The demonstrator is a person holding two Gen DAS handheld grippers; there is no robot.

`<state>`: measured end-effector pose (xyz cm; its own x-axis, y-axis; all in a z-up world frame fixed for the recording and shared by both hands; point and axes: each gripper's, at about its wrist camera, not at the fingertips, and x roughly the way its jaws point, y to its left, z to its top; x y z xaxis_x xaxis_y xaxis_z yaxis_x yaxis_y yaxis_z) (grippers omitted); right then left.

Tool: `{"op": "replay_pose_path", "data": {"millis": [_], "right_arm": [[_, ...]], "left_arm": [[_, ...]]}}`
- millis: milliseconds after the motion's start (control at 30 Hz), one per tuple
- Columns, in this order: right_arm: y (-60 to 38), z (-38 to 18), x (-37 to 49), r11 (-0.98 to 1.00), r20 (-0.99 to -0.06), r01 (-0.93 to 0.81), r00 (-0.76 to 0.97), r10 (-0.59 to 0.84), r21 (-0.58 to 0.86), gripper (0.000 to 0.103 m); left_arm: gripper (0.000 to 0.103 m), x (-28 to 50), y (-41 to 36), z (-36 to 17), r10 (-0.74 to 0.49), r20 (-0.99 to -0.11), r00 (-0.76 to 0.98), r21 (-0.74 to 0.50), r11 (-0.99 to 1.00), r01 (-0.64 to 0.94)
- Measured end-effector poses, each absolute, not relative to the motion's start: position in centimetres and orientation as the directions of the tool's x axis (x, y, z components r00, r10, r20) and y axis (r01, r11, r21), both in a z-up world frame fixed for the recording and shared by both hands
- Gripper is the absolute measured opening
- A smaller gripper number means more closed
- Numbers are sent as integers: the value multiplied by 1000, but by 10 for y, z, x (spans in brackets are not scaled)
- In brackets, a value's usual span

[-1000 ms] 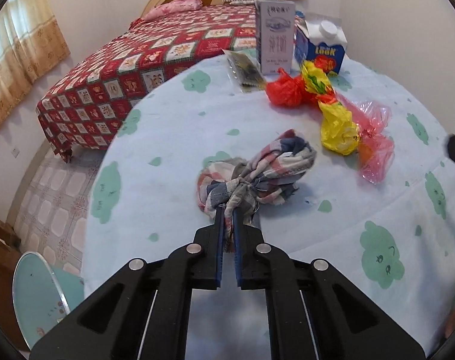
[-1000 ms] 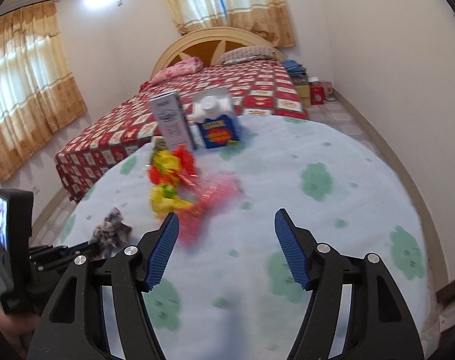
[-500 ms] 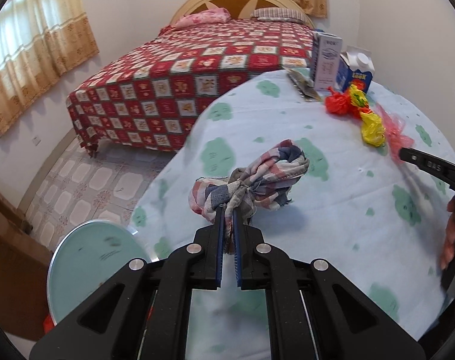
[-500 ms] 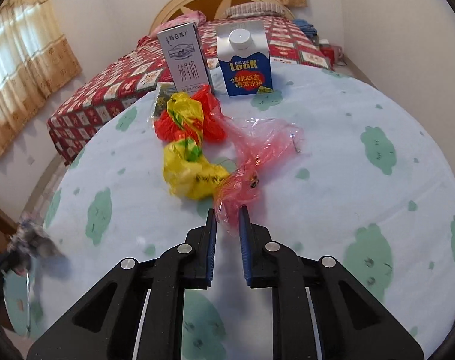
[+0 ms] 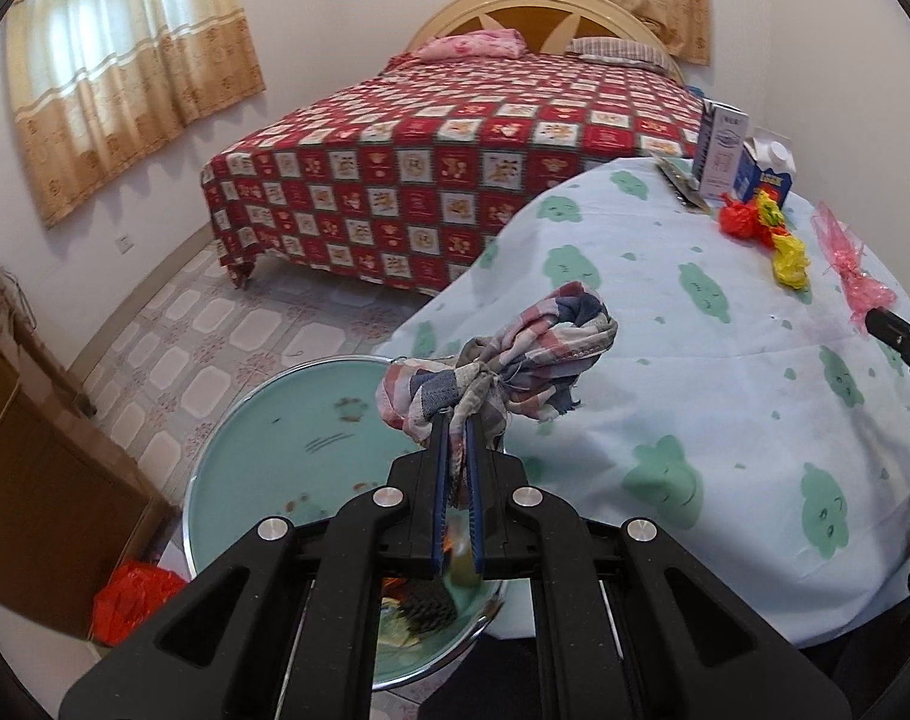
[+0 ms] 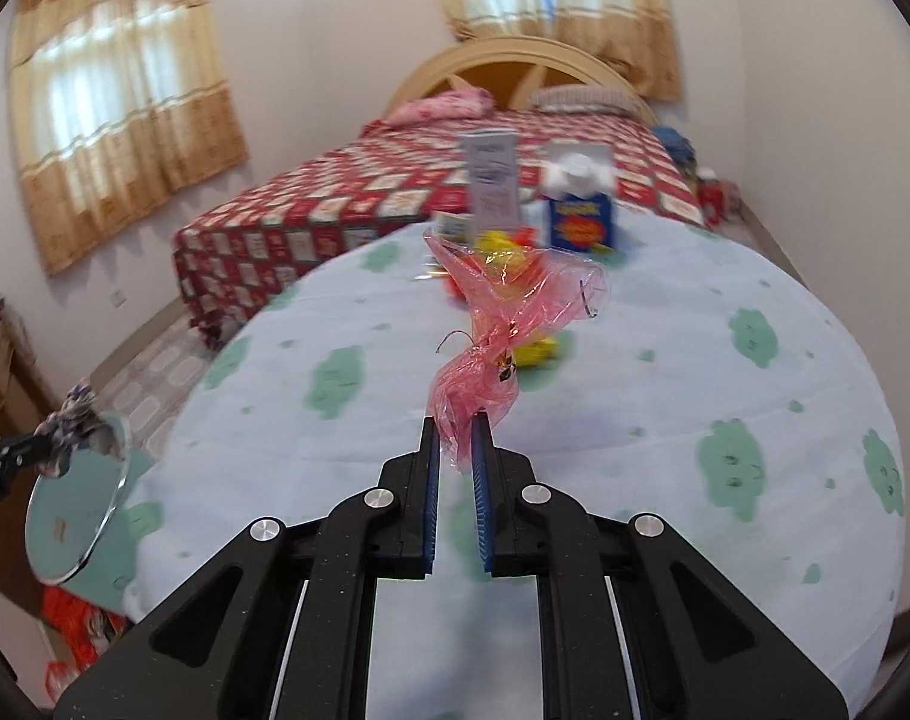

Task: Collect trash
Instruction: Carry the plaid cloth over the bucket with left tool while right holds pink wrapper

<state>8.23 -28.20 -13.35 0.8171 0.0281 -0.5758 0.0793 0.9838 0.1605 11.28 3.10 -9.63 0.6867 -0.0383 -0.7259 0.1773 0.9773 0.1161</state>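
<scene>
My left gripper (image 5: 456, 420) is shut on a knotted plaid cloth rag (image 5: 514, 360) and holds it in the air over a teal trash bin (image 5: 263, 438) beside the table. My right gripper (image 6: 455, 429) is shut on a pink cellophane wrapper (image 6: 496, 324), lifted off the tablecloth. In the left wrist view that wrapper (image 5: 850, 264) hangs at the right. A red bag (image 5: 738, 219) and a yellow bag (image 5: 789, 258) lie on the round table (image 5: 694, 390). The bin (image 6: 71, 516) and rag (image 6: 74, 420) show at left in the right wrist view.
A tall white carton (image 5: 718, 153) and a blue milk carton (image 5: 765, 171) stand at the table's far edge, with a flat packet (image 5: 682, 186) beside them. A bed (image 5: 455, 150) lies behind. A brown cabinet (image 5: 29, 468) and red bag (image 5: 131, 600) sit left of the bin.
My left gripper carried the rag off the table leftward to above the bin. My right gripper closed on the pink wrapper and raised it from the table.
</scene>
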Motion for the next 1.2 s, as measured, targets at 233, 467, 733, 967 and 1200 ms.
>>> {"op": "replay_pose_path", "data": {"millis": [233,467,733,967,1200], "right_arm": [[-249,-124,82,991,-558,0,826,77,137,11],[-218,-117,84,991,-547,-69,829,119,112,11],[-197,-117,89,988,-548,-124,823,151,87,11],[-177,-116,92,983,-551,-171,814,181,71,11],[-161,-115,92,977,-549,-207,811,204,57,11]], "left_arm": [[6,102,43,-91,-5,-694,720,140,980,142],[6,99,47,-91,3,-685,729,137,983,125],[6,97,59,-89,13,-682,731,133,985,107],[6,98,70,-90,27,-683,730,132,987,87],[6,98,77,-89,35,-682,731,129,989,72]]}}
